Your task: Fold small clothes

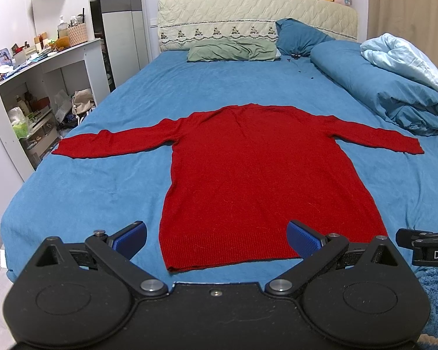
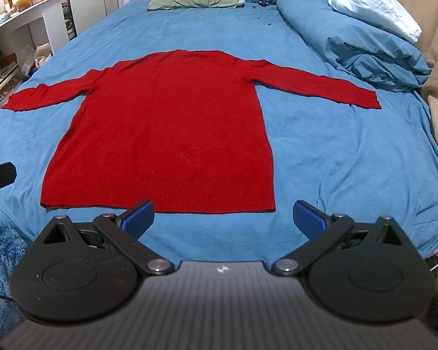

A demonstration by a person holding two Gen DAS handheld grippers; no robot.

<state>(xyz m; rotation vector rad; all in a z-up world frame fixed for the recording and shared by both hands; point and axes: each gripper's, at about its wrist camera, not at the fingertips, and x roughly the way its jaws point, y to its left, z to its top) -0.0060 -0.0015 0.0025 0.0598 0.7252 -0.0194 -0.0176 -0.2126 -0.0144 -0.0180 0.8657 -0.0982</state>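
Red knit sweater [image 1: 257, 175] is laid flat on the blue bed [image 1: 87, 180], sleeves spread.
Left claw [image 1: 216, 240] and right claw [image 2: 223, 217] are held spread and empty near the hem; a shallow pinch could bunch the knit and skew the fold.

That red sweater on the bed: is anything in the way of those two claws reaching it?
Nothing visible. The red sweater lies flat on the blue sheet, and both the left gripper and right gripper hover open at its hem.
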